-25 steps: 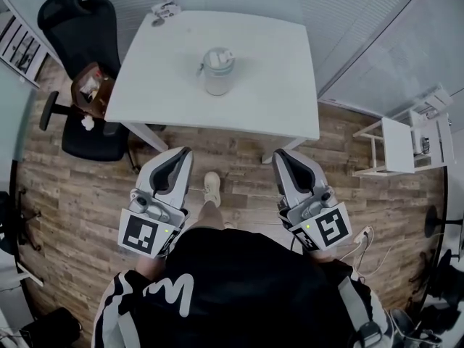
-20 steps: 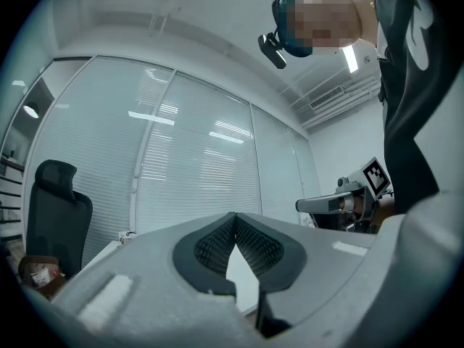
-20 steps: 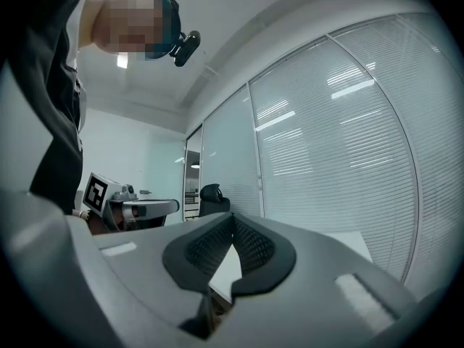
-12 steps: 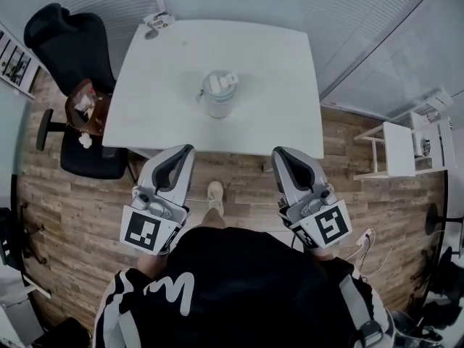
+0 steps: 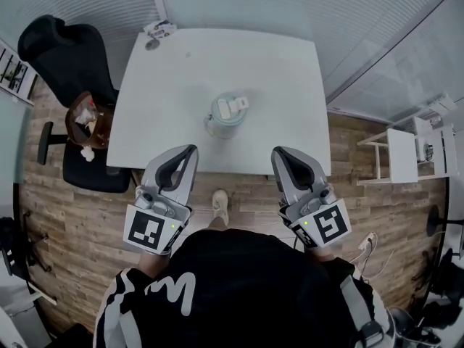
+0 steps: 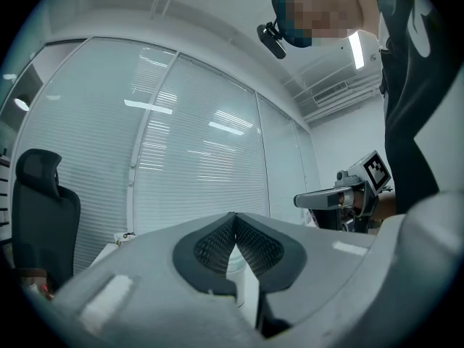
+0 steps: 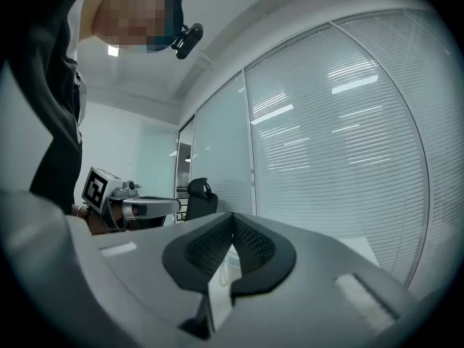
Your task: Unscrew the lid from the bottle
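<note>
Both the left gripper and the right gripper are closed and empty. If they arrive unopened, they could knock the bottle over on the desk.

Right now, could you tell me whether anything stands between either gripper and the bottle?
Nothing visible does. Only bare table lies between the bottle and the left gripper and right gripper, both shut and empty near the table's front edge. Small items sit at the far corner, beyond it.
</note>
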Available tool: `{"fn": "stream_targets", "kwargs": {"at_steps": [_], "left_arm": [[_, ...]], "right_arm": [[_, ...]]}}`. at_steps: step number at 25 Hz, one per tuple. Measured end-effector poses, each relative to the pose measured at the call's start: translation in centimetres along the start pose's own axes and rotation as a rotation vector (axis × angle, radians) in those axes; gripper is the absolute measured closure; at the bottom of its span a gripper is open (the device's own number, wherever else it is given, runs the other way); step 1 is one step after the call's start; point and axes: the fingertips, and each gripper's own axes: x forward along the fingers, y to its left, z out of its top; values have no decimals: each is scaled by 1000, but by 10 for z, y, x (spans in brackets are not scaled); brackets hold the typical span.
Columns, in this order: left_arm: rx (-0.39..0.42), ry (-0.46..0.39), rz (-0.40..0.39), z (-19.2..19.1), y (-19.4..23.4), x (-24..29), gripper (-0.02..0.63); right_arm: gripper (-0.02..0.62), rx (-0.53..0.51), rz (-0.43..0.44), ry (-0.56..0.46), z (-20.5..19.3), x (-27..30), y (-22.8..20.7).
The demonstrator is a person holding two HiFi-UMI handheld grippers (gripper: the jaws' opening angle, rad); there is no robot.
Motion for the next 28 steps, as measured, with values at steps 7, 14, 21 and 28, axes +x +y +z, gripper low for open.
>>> {"fn": "stream_targets", "kwargs": {"at_steps": [7,14,21,28], "left_arm": [[4,5,-19,-3,34,28,606],[6,3,-47,0,54,51,606],[-5,5,-50,-5,60,63,606],[-15,-5,-20,0,57,70,606]], "right_arm": [[595,-2,-20,1,-1,37,-20],[595,7,-32,-7,1,63,-35],[595,18,-34,10,-4,70,-48],[595,8,-3,9,-1,73,-62]]}}
